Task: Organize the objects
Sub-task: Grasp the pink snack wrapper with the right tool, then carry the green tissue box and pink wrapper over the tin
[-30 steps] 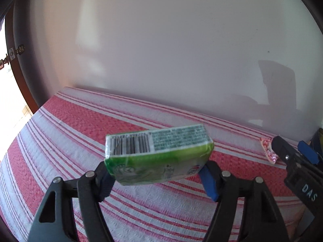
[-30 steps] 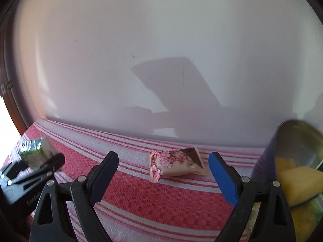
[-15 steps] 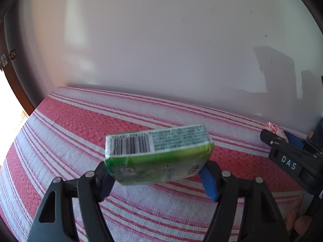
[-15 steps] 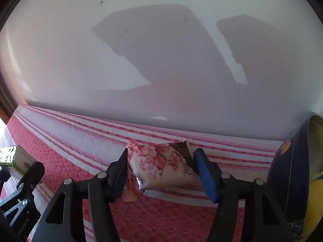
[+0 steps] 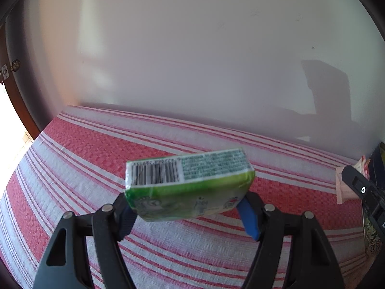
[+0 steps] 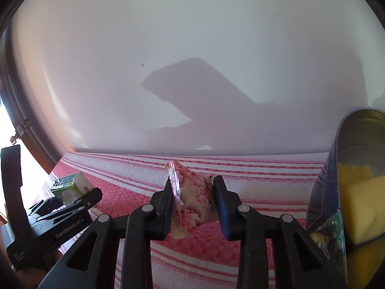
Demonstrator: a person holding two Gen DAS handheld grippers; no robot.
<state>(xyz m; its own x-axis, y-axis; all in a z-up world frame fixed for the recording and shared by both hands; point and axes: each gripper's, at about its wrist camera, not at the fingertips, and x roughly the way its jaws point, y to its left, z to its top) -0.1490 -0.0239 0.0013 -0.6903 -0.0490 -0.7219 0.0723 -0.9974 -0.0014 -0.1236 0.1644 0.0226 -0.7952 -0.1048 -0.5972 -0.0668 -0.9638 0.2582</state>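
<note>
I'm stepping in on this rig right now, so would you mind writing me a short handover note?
Left gripper: shut on the green packet, held above the striped cloth.
Right gripper: shut on the pink floral packet, beside the open tin.
The tin already holds yellow sponges.
Done: both packets gripped.
Left: neither packet is put away yet; the tin looks the likely place, though that is a guess.

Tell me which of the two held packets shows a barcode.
The green rectangular packet in the left gripper: barcode on its white top face. The pink floral packet in the right gripper shows none.
</note>
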